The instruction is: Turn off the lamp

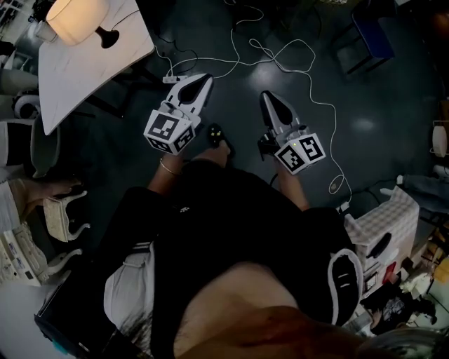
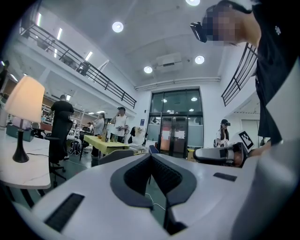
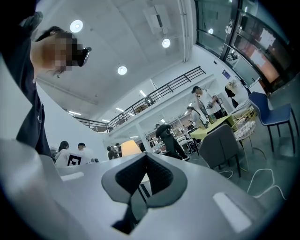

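At the far left of the head view the lamp (image 1: 74, 17) stood on the corner of a white table (image 1: 88, 80), its pale shade glowing and its dark stem and foot showing just beside the shade, so the light was on. In the left gripper view the same lit lamp rose at the left edge on the tabletop, well apart from the jaws. The left gripper (image 1: 204, 85) was held over the dark floor to the right of the table, pointing away from the person. Its jaws were pressed together at the tips with nothing between them. A small white block (image 1: 170, 79) on a thin white cable (image 1: 280, 50) lay on the floor just beside that gripper's jaw. From there the cable looped across the floor towards the upper right and then trailed down past the right gripper. Between the two grippers a small dark object (image 1: 215, 132) lay on the floor; what it was could not be told. The right gripper (image 1: 267, 99) was held near the left one, also pointing away, its jaws closed tight on nothing. Its own view showed the lamp's shade just behind the jaw tips. Further right stood a blue chair (image 1: 372, 36) and, lower down, a checked box (image 1: 394, 223).
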`<state>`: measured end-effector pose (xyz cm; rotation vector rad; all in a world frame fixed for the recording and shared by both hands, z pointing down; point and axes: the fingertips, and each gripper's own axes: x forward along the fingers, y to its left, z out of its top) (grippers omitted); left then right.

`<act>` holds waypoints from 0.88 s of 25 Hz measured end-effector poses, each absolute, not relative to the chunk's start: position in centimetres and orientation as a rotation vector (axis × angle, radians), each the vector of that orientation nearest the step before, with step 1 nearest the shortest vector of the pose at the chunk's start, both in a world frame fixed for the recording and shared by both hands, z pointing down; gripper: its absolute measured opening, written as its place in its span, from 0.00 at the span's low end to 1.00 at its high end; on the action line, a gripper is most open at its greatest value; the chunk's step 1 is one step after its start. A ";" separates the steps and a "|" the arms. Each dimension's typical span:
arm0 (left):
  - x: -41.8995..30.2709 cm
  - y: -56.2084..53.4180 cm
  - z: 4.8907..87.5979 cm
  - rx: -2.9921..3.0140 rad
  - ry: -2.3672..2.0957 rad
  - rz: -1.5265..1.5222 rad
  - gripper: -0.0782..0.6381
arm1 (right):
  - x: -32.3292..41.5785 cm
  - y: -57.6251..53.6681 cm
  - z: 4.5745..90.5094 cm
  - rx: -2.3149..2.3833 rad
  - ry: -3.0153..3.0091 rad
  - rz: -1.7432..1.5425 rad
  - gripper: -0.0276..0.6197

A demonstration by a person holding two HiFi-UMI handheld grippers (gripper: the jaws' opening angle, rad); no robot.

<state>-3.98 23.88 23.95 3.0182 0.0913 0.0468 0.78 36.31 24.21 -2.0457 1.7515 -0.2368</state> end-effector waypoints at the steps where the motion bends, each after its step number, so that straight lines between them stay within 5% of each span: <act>1: -3.5 23.5 23.9 3.018 0.090 0.043 0.12 | 1.2 35.9 24.2 -2.040 1.758 -0.238 0.04; 22: 0.1 12.5 23.8 2.998 -0.150 0.010 0.12 | 7.1 23.0 23.4 -1.914 1.977 -0.298 0.04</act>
